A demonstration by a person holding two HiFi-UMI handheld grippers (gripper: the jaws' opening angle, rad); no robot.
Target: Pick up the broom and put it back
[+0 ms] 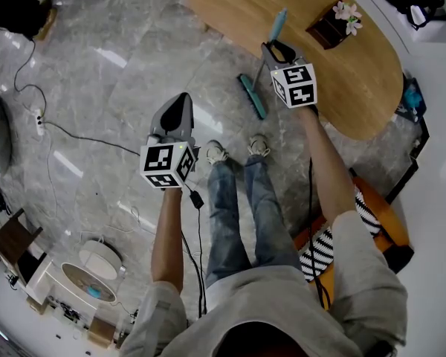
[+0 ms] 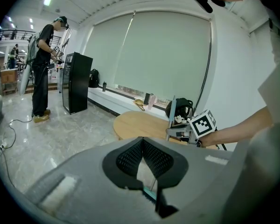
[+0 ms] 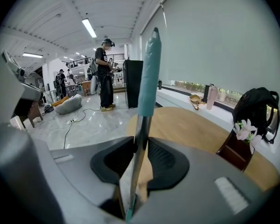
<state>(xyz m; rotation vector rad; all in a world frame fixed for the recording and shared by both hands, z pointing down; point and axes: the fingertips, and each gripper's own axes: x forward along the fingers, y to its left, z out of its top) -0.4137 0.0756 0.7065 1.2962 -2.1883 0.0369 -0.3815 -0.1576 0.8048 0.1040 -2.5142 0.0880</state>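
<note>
Firstly, head view. Wooden surface [image 1: 230, 13]: oval, its curved near edge runs just beside the broom [image 1: 251, 97]. Marble floor [image 1: 119, 73]: wide open room to the left, crossed by a cable [image 1: 82, 136]; the person's shoes [image 1: 215, 152] stand near the broom head. Broom: teal head low by the floor, off the surface's edge; long axis climbs from the head up and right to the teal grip over the surface. Right claw [image 1: 281, 50]: on the handle, between head and grip. Left claw [image 1: 180, 104]: well apart, over open floor.

Left gripper view. Left claw [image 2: 143, 141]: tips together, nothing between them. The surface [image 2: 140, 122] lies ahead, open floor to its left.

Right gripper view. Right claw [image 3: 141, 141]: narrow, pad tips against the thin handle of the broom [image 3: 147, 83]. Handle near upright, grip end up, leaning slightly right. The surface [image 3: 191, 129] spreads behind it, a flower box [image 3: 238, 146] at its right.
</note>
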